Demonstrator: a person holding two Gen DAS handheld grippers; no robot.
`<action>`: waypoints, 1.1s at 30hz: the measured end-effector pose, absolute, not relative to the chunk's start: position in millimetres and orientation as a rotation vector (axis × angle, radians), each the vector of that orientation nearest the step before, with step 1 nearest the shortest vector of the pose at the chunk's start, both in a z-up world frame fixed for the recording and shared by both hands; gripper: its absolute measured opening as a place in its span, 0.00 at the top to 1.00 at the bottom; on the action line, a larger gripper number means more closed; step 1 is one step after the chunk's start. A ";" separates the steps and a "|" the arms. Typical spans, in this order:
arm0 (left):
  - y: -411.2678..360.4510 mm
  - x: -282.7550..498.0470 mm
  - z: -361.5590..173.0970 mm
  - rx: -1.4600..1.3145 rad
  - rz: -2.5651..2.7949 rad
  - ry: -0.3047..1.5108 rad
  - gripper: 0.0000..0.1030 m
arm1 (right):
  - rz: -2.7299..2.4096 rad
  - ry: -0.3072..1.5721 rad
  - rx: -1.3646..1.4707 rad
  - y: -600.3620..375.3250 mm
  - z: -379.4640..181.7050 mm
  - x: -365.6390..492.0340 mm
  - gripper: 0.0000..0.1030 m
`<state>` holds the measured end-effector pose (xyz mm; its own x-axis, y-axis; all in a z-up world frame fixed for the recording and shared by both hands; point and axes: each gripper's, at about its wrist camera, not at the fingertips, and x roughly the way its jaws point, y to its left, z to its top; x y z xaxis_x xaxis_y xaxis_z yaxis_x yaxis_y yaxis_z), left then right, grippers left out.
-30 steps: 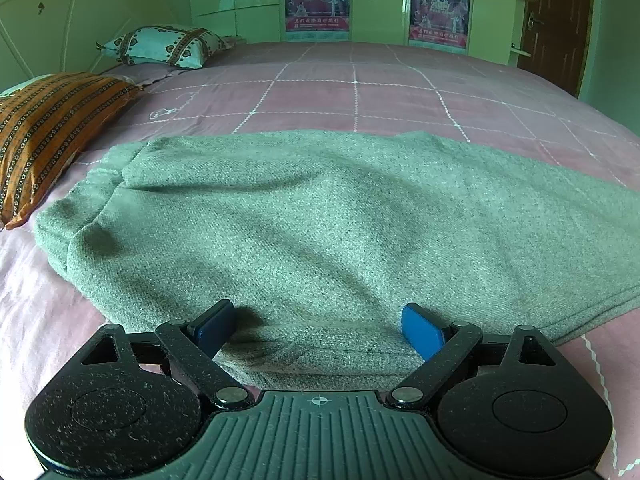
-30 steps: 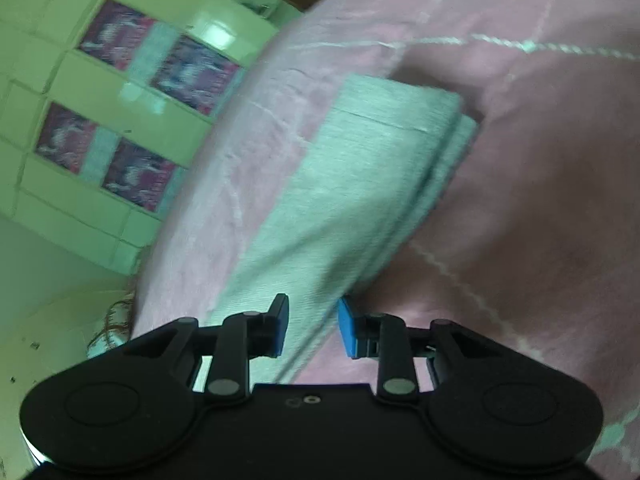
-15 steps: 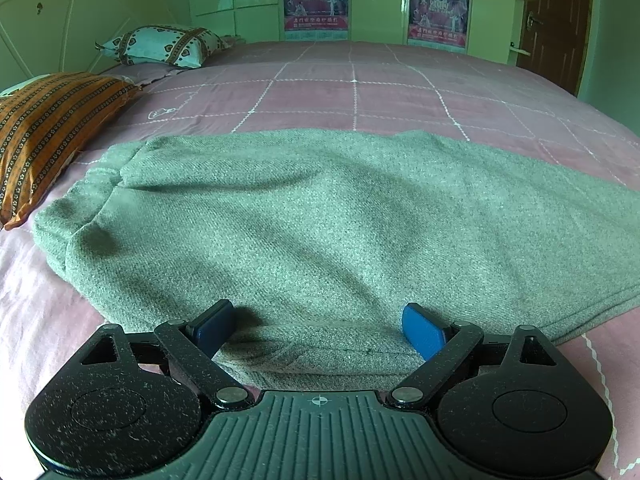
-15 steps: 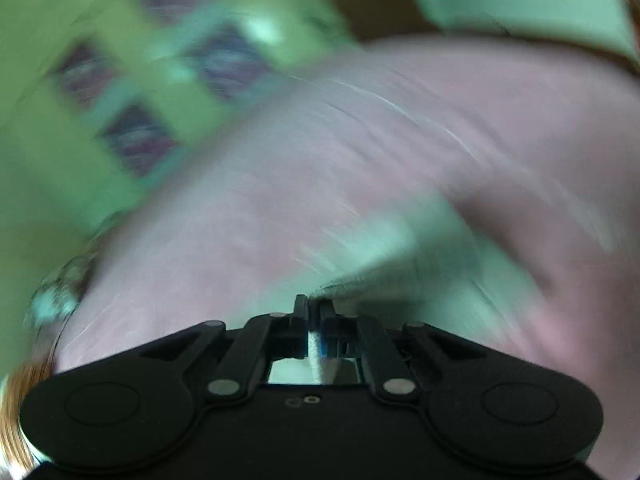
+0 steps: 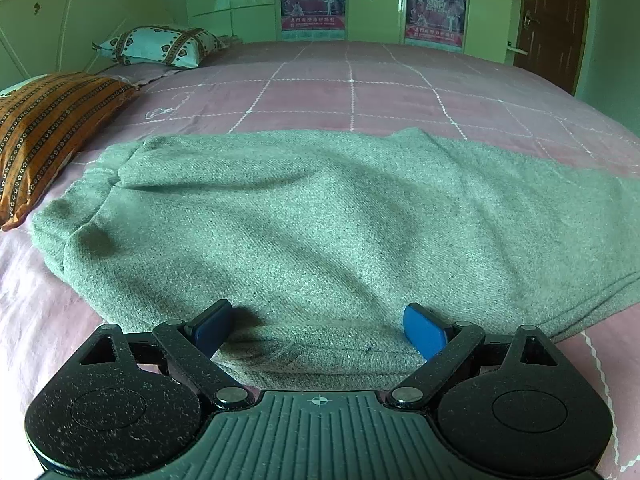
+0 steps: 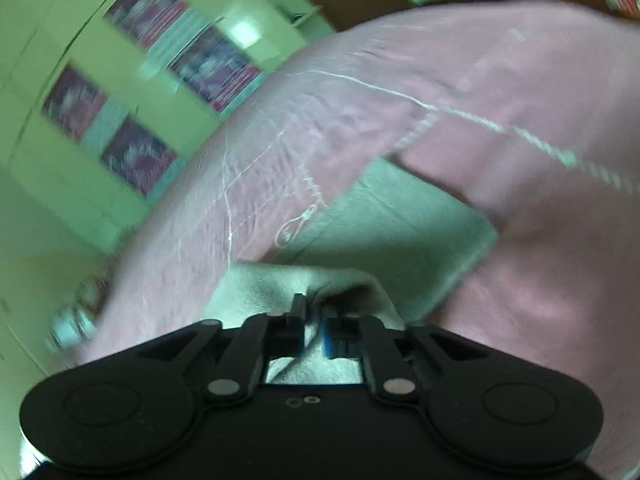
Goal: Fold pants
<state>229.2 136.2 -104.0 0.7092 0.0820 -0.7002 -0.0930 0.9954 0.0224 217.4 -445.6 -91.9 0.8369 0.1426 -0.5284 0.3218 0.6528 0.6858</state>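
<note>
On the pink quilted bed [image 5: 360, 92], grey-green knit pants [image 5: 320, 220] lie spread flat, their right part running out of the left wrist view. The left hand-held gripper [image 5: 320, 326] sits low at the near hem with its blue pads [image 5: 424, 330] spread wide, straddling the fabric without pinching it. An orange striped pillow [image 5: 48, 128], cut off at the left border, and a patterned white pillow [image 5: 160, 46] rest near the headboard. In the blurred, tilted right wrist view, the right hand-held gripper [image 6: 314, 330] has its jaws drawn nearly together on a bunched fold of the pants [image 6: 380, 232]; the cloth's far end lies flat on the bed [image 6: 520, 100]. Posters [image 6: 140, 152] on the cupboards smear beyond reading.
</note>
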 end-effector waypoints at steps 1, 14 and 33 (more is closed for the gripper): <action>135.7 229.5 -104.2 -0.015 0.099 0.777 0.11 | -0.111 0.592 0.925 -453.4 -97.2 219.6 0.85; 135.7 230.8 -104.9 -0.017 0.103 0.777 0.09 | -0.207 0.662 1.382 -492.6 -120.1 235.5 0.70; 134.0 230.8 -105.6 -0.006 0.095 0.783 0.08 | -0.111 0.599 0.699 -470.8 -93.1 218.7 1.00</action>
